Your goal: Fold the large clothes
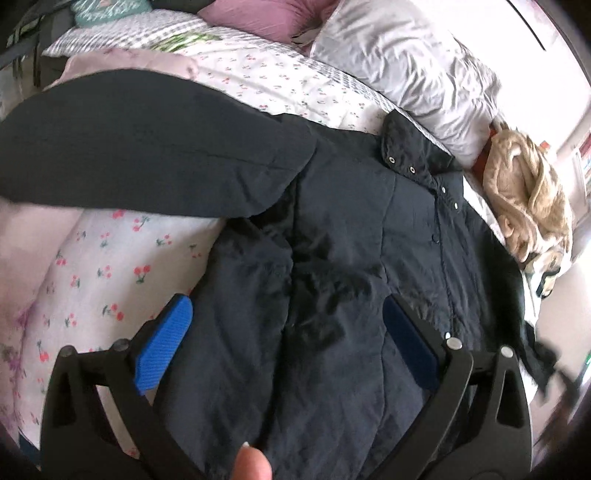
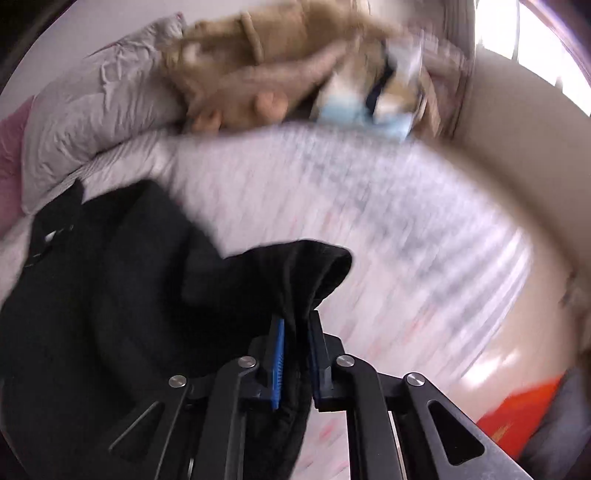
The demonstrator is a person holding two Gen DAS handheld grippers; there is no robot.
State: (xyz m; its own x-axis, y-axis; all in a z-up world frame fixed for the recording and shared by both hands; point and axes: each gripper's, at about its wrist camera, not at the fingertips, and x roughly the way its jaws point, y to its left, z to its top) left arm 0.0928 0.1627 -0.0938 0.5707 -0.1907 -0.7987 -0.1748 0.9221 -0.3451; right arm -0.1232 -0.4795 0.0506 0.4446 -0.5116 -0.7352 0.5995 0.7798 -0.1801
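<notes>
On bed [image 1: 110,258]: right claw [image 2: 295,354] pinching jacket [image 1: 351,258] sleeve edge.

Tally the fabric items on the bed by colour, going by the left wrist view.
Black: 1, quilted snap-front jacket
Grey-white: 1, crumpled pillow
Mauve: 1, plump cushion
Tan: 1, fluffy bundled garment
Floral white: 1, cherry-print bedsheet
Total: 5

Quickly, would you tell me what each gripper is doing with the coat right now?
Left gripper: open, fingers spread over the dark coat, gripping nothing.
Right gripper: shut on a fold of the coat's black fabric.
</notes>
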